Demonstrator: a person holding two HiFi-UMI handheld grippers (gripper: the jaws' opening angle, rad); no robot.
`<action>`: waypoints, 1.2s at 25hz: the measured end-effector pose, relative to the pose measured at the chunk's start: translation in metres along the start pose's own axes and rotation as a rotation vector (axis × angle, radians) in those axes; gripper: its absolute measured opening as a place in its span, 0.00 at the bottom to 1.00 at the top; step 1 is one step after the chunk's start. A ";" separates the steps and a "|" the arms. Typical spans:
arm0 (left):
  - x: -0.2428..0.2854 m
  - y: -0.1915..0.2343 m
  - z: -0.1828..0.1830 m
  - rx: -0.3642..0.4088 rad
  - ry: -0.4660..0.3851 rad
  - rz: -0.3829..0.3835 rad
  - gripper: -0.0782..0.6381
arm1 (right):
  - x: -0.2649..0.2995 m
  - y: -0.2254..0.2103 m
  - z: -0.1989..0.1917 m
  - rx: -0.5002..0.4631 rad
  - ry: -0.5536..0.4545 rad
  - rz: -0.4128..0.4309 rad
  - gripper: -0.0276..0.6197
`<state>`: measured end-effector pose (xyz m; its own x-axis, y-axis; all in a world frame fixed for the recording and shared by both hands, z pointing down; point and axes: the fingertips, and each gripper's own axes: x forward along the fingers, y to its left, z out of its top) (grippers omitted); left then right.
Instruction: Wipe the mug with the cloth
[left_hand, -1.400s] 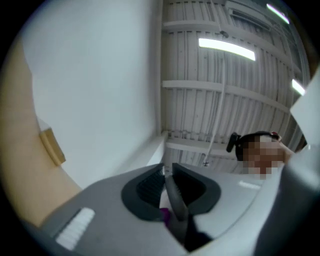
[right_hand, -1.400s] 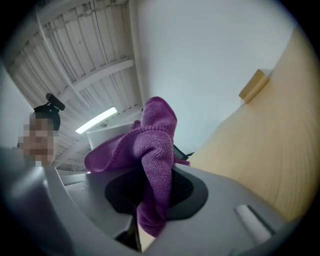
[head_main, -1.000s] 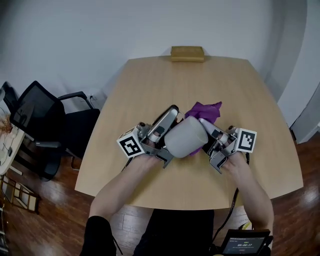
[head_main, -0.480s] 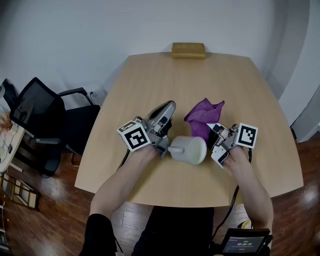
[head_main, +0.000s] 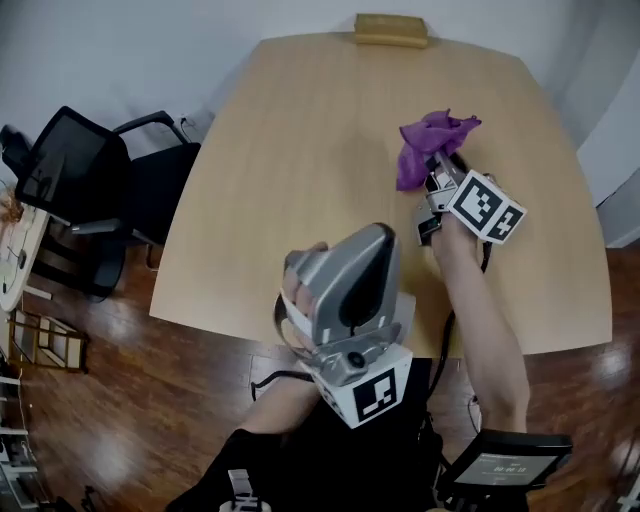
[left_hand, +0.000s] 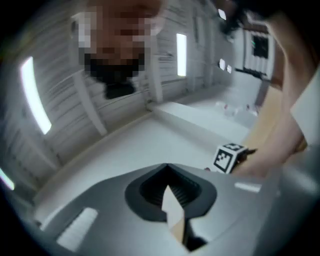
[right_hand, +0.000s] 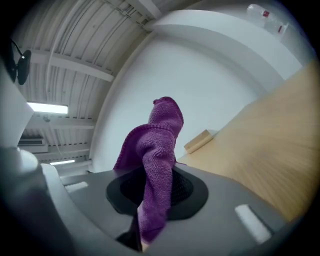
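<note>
Tongs on the right (head_main: 432, 175) clamped on a purple cloth (head_main: 432, 140), out over the far right part of the table (head_main: 290, 150). Looped, towel-like weave up close, bunched into a tall fold with one rounded corner on top. Left tongs (left_hand: 176, 222) raised near the head camera, jaws together, only a thin pale sliver at the seam. No sure sight of the mug: just a pale patch (head_main: 400, 312) beside the left tongs in the head view, too hidden to call.

Only in the left gripper view: the right tongs' marker cube (left_hand: 227, 157) head-on, with a forearm (left_hand: 272, 145) behind it. In both gripper views, not in the head view: ribbed ceiling with strip lights (right_hand: 47, 107).

Pale wood table with rounded corners, tan block (head_main: 390, 30) at its far edge, black office chair (head_main: 95, 185) to the left, dark wood floor (head_main: 150, 390), white wall (head_main: 110, 60).
</note>
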<state>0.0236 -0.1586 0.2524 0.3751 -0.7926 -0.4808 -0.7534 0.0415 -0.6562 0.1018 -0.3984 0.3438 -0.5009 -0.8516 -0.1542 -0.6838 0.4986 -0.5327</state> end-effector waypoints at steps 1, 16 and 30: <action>0.006 -0.024 0.000 0.099 0.004 -0.027 0.13 | 0.002 -0.006 -0.001 0.032 -0.017 -0.019 0.14; -0.019 -0.054 -0.166 -0.071 0.302 -0.874 0.23 | -0.086 -0.015 0.010 0.138 0.166 0.230 0.14; -0.016 -0.120 -0.192 0.292 0.238 -1.085 0.36 | -0.087 0.043 -0.051 -0.163 0.425 0.275 0.14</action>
<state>0.0046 -0.2672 0.4506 0.6150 -0.5910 0.5221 0.0700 -0.6185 -0.7826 0.0884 -0.2948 0.3771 -0.8209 -0.5624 0.0990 -0.5538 0.7417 -0.3784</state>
